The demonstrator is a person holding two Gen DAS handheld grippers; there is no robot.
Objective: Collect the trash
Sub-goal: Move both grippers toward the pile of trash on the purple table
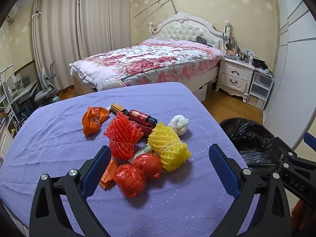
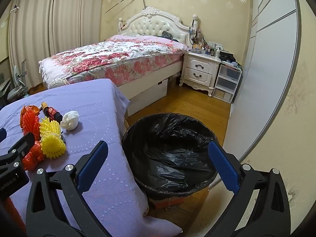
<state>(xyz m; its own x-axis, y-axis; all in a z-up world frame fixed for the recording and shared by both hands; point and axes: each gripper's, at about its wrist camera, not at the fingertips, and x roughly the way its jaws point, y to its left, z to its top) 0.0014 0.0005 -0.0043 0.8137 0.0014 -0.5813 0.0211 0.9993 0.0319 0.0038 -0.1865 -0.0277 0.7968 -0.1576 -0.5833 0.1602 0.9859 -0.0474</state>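
Gaping empty, the left tongs (image 1: 158, 158) frame the trash pile (image 1: 138, 148) on the bench (image 1: 59, 138); the right tongs (image 2: 158, 158), likewise wide open, overhang the bin (image 2: 169, 154).

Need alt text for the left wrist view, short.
An open claw hovers empty over a pile of trash on a purple tablecloth: red and yellow foam nets, red bags, bottles, a white paper wad. A black-lined bin stands to the right, a bed behind.
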